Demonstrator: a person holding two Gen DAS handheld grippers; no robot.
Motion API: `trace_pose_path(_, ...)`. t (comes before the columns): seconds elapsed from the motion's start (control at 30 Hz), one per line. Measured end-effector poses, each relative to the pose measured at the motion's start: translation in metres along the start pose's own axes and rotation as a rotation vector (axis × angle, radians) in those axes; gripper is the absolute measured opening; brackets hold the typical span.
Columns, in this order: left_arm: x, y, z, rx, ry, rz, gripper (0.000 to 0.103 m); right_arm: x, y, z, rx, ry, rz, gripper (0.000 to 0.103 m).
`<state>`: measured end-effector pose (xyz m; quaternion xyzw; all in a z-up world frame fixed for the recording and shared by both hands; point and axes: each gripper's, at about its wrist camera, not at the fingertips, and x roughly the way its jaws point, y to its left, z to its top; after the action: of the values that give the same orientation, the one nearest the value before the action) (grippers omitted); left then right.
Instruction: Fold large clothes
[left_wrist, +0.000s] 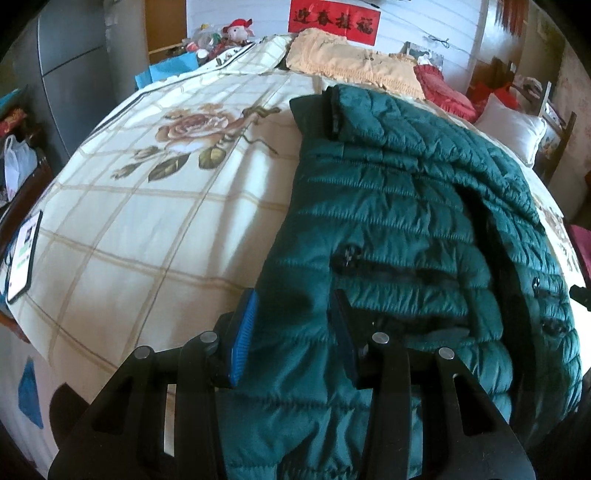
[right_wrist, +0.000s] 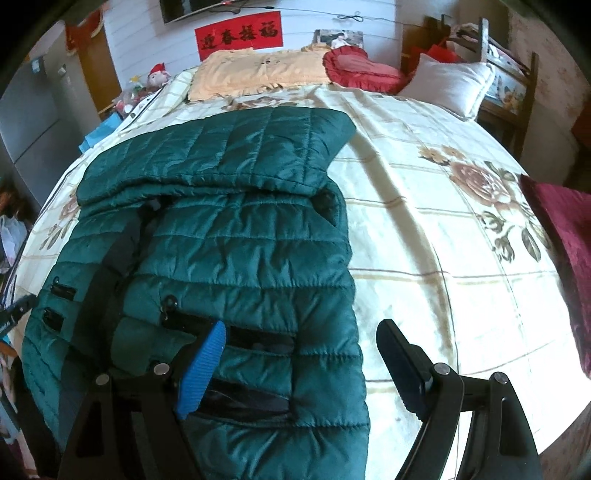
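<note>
A dark green quilted puffer jacket (left_wrist: 406, 229) lies on the bed, its sleeves folded across the body; it also shows in the right wrist view (right_wrist: 240, 236). My left gripper (left_wrist: 295, 314) is open, its blue-padded fingers (left_wrist: 242, 336) straddling the jacket's near left hem edge. My right gripper (right_wrist: 303, 336) is open wide over the jacket's near right hem, one blue pad (right_wrist: 201, 369) resting on the fabric by a zip pocket, the other finger (right_wrist: 400, 365) over the bedspread.
The bed has a cream checked bedspread with rose prints (left_wrist: 155, 206). At its head lie a yellow pillow (right_wrist: 255, 72), a red heart cushion (right_wrist: 362, 68) and a white pillow (right_wrist: 448, 85). A dark red cloth (right_wrist: 561, 236) lies at the right edge. A bedside shelf (left_wrist: 207, 40) holds toys.
</note>
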<state>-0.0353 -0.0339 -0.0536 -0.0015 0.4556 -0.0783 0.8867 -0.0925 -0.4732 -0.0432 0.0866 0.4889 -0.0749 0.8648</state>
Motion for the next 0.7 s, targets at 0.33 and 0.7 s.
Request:
trace_pose_path(0.33, 0.000, 0.004, -0.011, -0.008, 0.017, 0.012, 0.040, 0.007, 0.001, -0.005, 0.010, 0.012, 0.021, 0.082)
trace_pose_path(0.7, -0.002, 0.008, -0.016, -0.009, 0.027, 0.016, 0.040, 0.007, 0.008, -0.014, -0.007, 0.037, 0.056, 0.082)
